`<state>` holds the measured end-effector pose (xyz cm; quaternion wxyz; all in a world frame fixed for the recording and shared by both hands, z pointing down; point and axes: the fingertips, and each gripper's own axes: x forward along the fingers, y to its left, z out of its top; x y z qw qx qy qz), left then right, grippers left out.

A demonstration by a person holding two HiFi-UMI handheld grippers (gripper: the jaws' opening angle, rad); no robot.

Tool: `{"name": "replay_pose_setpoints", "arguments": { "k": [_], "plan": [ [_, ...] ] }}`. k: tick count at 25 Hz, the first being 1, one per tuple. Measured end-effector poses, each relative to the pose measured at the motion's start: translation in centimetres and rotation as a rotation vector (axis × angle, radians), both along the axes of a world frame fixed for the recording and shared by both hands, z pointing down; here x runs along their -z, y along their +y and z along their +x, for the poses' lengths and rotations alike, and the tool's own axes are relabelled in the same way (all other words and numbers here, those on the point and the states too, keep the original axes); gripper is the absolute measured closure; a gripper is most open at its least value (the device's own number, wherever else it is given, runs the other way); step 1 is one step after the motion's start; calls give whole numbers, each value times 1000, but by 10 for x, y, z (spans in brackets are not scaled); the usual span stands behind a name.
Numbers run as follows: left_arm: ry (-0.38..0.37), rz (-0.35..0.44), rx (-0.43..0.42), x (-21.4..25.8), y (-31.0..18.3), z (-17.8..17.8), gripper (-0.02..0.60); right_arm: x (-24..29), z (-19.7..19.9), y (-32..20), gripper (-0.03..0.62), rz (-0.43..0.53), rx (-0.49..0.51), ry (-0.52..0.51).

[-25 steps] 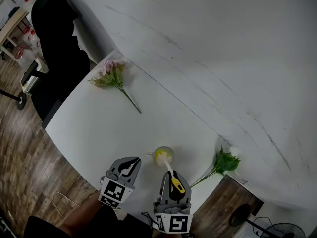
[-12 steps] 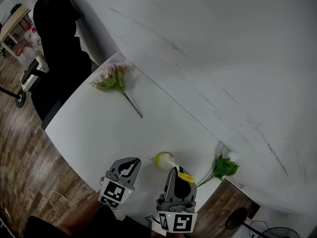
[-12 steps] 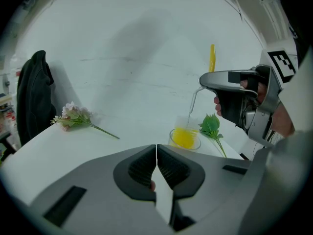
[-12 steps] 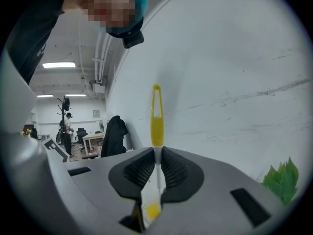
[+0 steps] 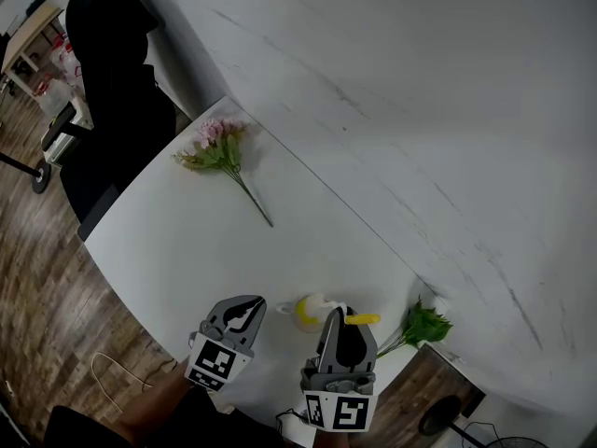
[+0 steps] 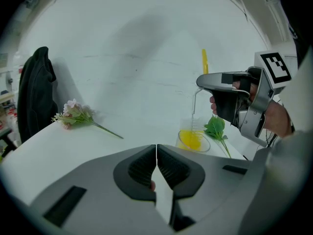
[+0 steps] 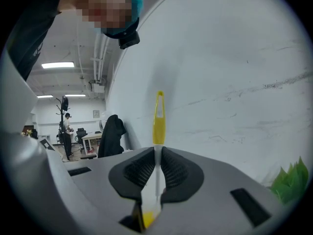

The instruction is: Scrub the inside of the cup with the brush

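Note:
A clear cup (image 5: 309,311) with yellow at its bottom stands near the front edge of the white table (image 5: 187,241). My right gripper (image 5: 341,325) is shut on the yellow-handled brush (image 5: 362,319). In the left gripper view the brush (image 6: 195,106) stands upright over the cup (image 6: 193,140) with its lower end inside, held by the right gripper (image 6: 205,82). In the right gripper view the yellow handle (image 7: 158,115) sticks up from between that gripper's (image 7: 157,153) jaws. My left gripper (image 5: 244,308) is shut on nothing, just left of the cup; its jaws (image 6: 156,153) meet.
A pink flower bunch (image 5: 216,147) lies at the table's far left. A green leafy sprig (image 5: 422,326) lies at the right corner, close to the cup. A chair with a dark jacket (image 5: 112,82) stands beyond the left end. A white wall runs behind the table.
The right gripper has turned the brush from lying toward me to standing up, its yellow handle now swung to the right. The left gripper has stayed put.

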<state>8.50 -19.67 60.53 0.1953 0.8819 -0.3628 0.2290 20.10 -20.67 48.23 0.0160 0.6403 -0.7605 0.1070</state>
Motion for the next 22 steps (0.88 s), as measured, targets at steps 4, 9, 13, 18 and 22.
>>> {"name": "replay_pose_setpoints", "arguments": {
  "k": [4, 9, 13, 18, 22],
  "plan": [
    [-2, -9, -1, -4, -1, 1, 554, -9, 2, -3, 542, -16, 0, -1],
    [-1, -14, -9, -6, 0, 3, 554, -20, 5, -1, 540, -39, -7, -13],
    [-1, -13, -17, -6, 2, 6, 554, -23, 7, 2, 540, -45, -9, -28],
    [0, -9, -24, -3, 6, 9, 554, -20, 9, 4, 540, -46, -12, -30],
    [3, 1, -28, 2, 6, 10, 554, -10, 13, 6, 540, -27, -25, -34]
  ]
}}
